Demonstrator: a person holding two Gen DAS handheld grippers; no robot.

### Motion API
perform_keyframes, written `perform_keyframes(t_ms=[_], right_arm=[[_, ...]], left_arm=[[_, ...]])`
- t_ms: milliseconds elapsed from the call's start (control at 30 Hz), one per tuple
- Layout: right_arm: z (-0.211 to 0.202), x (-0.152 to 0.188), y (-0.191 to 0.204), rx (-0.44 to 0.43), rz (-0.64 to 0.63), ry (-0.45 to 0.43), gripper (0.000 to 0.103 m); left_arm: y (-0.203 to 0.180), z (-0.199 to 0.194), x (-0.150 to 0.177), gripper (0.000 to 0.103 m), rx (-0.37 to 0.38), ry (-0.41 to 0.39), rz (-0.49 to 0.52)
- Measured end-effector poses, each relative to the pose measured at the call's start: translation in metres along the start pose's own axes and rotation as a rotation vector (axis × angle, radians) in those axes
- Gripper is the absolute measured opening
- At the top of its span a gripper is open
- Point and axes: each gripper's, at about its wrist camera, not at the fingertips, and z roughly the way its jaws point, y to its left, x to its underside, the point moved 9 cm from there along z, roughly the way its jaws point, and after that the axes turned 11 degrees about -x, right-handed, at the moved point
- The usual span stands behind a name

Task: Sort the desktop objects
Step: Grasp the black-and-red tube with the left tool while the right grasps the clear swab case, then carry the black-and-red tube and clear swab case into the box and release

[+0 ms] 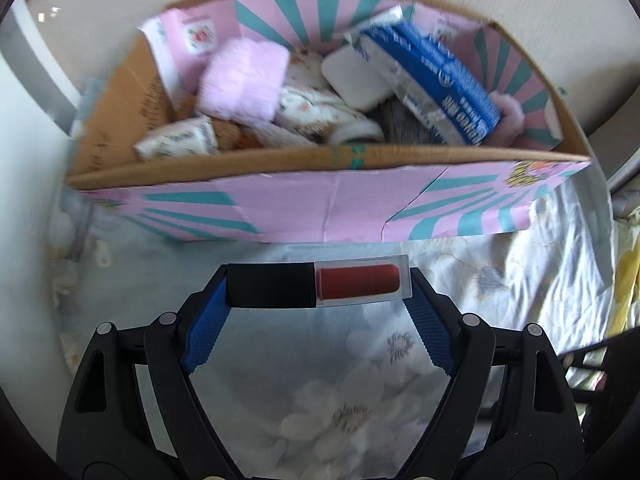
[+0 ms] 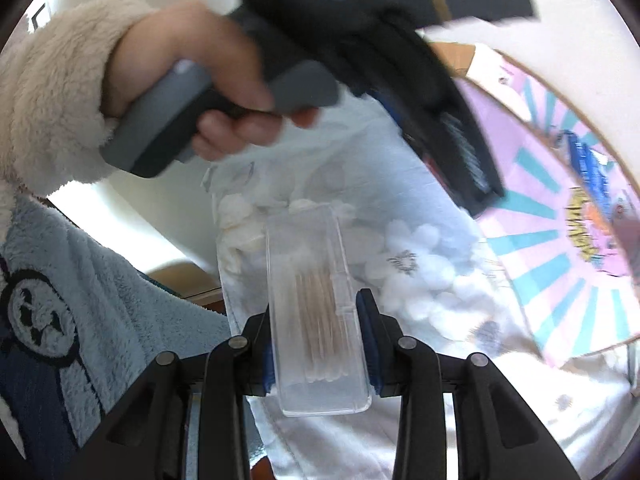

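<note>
In the left wrist view, the left gripper point(image 1: 319, 286) is pinching a lipstick tube point(image 1: 319, 285) crosswise between its blue pads, black cap to the left and clear red-filled end to the right, with the jaws standing wide around its length. Beneath it a pale floral cloth point(image 1: 332, 392) is covering the surface. Just beyond the tube, a cardboard box point(image 1: 320, 208) with pink and teal stripes is sitting on the cloth, holding a fuzzy pink item point(image 1: 242, 80), a white case point(image 1: 356, 78), a blue and white package point(image 1: 432, 80) and small wrapped packets. In the right wrist view, the right gripper point(image 2: 318, 344) is squeezing a clear plastic case of cotton swabs point(image 2: 316, 312) lengthwise between nearly closed pads. Farther off, a hand point(image 2: 224, 80) in a fluffy cream sleeve point(image 2: 52, 92) is gripping the other tool's grey handle above the cloth, with the striped box at the right edge.
</note>
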Motion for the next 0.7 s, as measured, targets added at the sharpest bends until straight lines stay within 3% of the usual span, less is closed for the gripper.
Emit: perform_keyframes(t_ms=[167,367,467,700], right_arm=[[-0.025,-0.012,-0.008,0.034,0.084,-0.026,0.032],[-0.061,-0.041,-0.033,0.046,0.273,-0.139,0.032],[-0.091,-0.054,-0.054,0.057,0.340,-0.203,0.032],[-0.110,-0.097,-0.098,0.123,0.437,-0.282,0.032]], left_arm=[[0.012,-0.043,0.000,0.082,0.023,-0.051,0.001],[0.038,-0.078,-0.021,0.082,0.024,-0.112,-0.005],[0.051,-0.071,-0.035,0.082,0.022,-0.140,-0.009],[0.059,-0.063,-0.082,0.082,0.013,-0.195,-0.019]])
